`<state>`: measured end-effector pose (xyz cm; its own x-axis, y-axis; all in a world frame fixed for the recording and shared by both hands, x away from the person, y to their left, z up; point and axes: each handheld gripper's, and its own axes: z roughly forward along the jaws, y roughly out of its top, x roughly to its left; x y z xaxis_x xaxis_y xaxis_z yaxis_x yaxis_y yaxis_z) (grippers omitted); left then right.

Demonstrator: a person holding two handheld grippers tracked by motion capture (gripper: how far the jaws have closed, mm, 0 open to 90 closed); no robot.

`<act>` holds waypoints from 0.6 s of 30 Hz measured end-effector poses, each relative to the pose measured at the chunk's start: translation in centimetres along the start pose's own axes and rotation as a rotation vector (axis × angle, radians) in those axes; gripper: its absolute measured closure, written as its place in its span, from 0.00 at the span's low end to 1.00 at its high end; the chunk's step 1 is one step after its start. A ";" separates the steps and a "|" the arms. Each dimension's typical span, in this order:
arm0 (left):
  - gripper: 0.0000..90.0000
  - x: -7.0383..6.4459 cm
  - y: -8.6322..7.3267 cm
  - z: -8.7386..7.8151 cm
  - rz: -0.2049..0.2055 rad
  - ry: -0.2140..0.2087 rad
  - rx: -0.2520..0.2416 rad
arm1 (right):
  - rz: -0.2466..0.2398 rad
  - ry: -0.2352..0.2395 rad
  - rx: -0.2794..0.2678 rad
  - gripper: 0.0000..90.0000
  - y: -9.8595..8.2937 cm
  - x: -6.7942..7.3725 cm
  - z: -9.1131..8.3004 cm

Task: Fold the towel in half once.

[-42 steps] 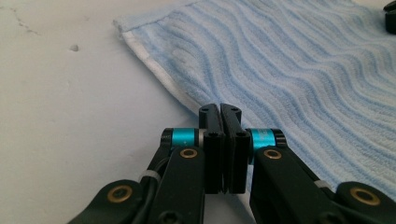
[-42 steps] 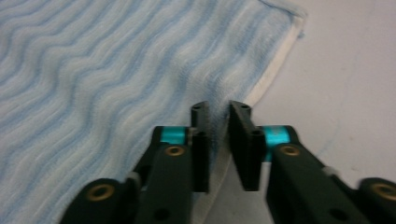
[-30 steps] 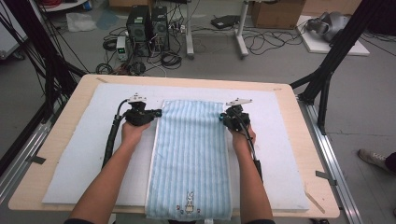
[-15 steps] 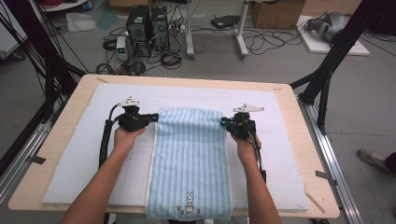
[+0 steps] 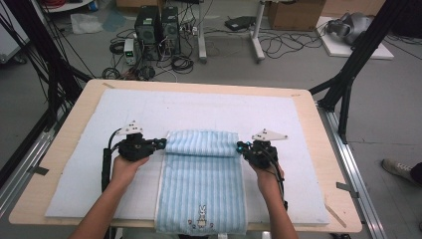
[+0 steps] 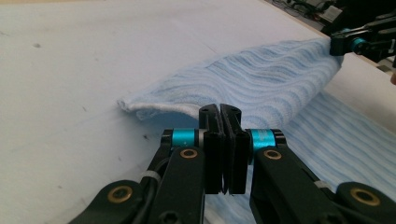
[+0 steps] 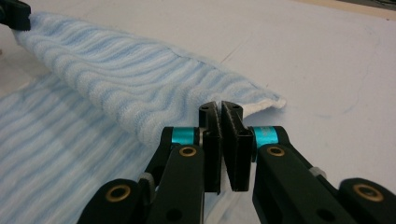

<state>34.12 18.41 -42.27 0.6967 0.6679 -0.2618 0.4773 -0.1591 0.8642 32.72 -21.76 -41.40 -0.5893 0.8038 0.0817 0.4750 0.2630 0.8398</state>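
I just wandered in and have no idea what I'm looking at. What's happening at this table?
A person is folding a light blue striped towel using two hand-held tools instead of fingers. The left gripper and the right gripper each pinch one far corner of the towel, jaws shut on the cloth, and the far edge is lifted and curled over toward the person. The near end, with a small embroidered rabbit, lies flat at the table's near edge, on a pale blue mat covering the wooden table.

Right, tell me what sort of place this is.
Most likely a lab or workshop set up for recording handling work. A wooden table stands inside a black frame, computer towers and loose cables sit on the bare floor, and cardboard boxes stand behind.
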 end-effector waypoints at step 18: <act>0.96 -3.4 -4.6 -2.0 0.020 0.001 0.033 | 0.027 0.024 0.009 0.95 -4.3 2.6 -3.1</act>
<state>28.44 18.31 -44.48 0.7058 0.6651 -0.2440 0.4803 -0.1961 0.8549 27.15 -22.46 -43.19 -0.5915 0.7977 0.1176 0.4971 0.2460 0.8321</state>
